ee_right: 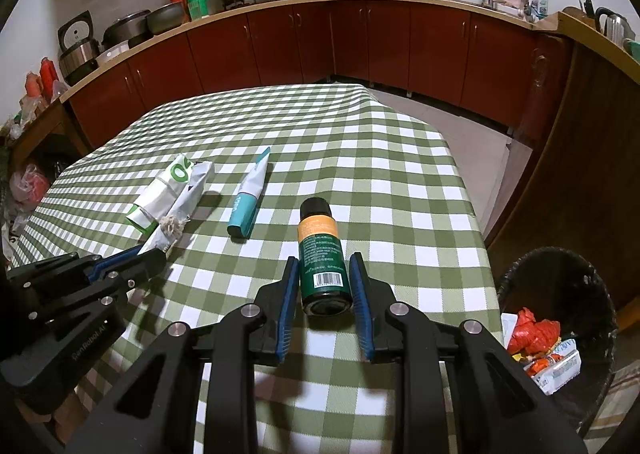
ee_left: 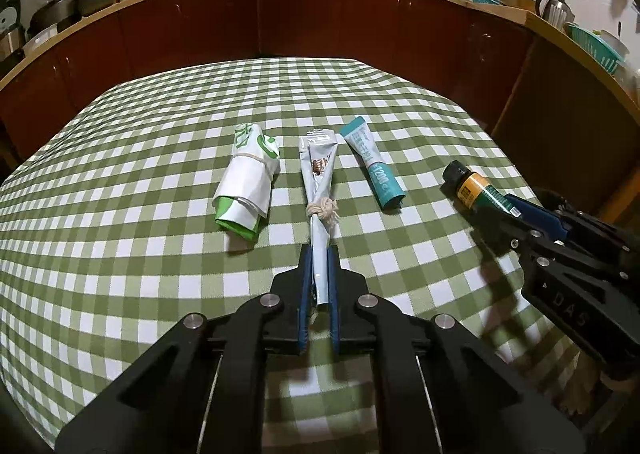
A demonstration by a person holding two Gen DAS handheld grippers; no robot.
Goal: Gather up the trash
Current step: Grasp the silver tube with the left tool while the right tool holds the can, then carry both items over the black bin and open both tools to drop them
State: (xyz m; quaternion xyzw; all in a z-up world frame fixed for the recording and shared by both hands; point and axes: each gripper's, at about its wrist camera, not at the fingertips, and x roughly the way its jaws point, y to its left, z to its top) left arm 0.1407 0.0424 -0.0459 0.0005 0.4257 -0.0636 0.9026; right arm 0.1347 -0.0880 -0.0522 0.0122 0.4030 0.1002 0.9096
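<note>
My left gripper [ee_left: 319, 254] is shut on the near end of a silver wrapper [ee_left: 318, 178] tied with string, which lies on the checked tablecloth [ee_left: 160, 246]; it also shows in the right wrist view [ee_right: 182, 202]. My right gripper [ee_right: 325, 266] holds a green and orange bottle [ee_right: 320, 250] with a black cap between its blue fingers; the bottle also shows in the left wrist view [ee_left: 474, 184]. A rolled white and green bag [ee_left: 248, 178] and a teal tube [ee_left: 376, 166] lie on the table.
A black trash bin [ee_right: 560, 334] with red and white waste stands on the floor off the table's right edge. Red-brown kitchen cabinets [ee_right: 360, 42] and a cluttered counter run behind the table. Bags lie on the floor at the far left [ee_right: 28, 182].
</note>
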